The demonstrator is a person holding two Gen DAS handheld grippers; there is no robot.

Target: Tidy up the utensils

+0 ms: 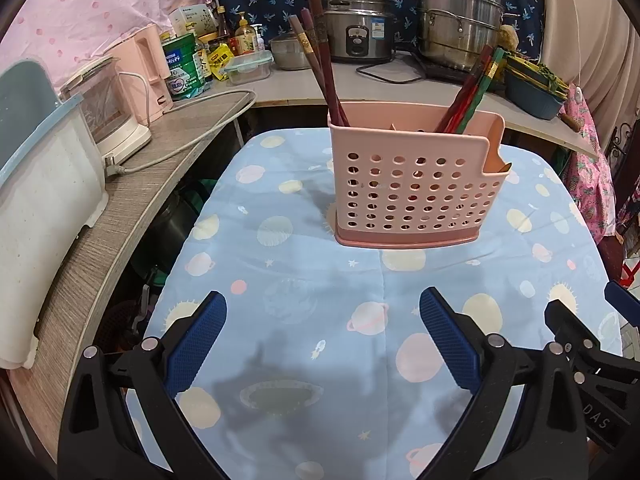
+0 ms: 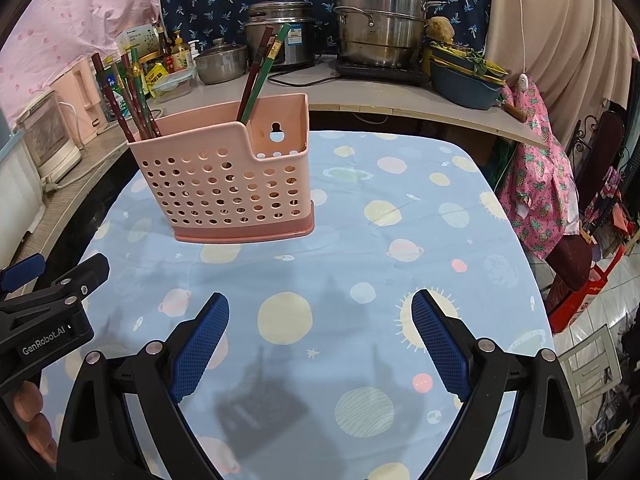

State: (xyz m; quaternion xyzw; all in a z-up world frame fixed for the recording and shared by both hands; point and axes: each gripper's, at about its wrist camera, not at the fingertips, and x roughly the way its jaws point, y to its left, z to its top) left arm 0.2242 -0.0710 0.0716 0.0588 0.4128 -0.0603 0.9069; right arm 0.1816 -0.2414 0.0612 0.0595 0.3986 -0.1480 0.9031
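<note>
Both grippers are up off the surface (image 1: 280,432) right now and I've got nothing in either one. The left gripper (image 1: 322,336) has its blue fingers (image 1: 196,344) spread wide apart, and the right gripper (image 2: 320,340) is the same, fingers (image 2: 440,344) gaping with only the planet-print cloth (image 2: 420,208) showing between them.

The pink utensil holder (image 1: 412,192) stands upright on the cloth, straight ahead of the left fingers and ahead and off to the left of the right fingers, well apart from both. It's already got chopsticks in it: a dark brown bunch (image 1: 320,64) leaning out of the compartment on the far-left side from the left fingers, and a red and green bunch (image 1: 476,88) sticking out toward the right side. From the right wrist I can see the left gripper (image 2: 52,296) poking in beside my left fingers.
</note>
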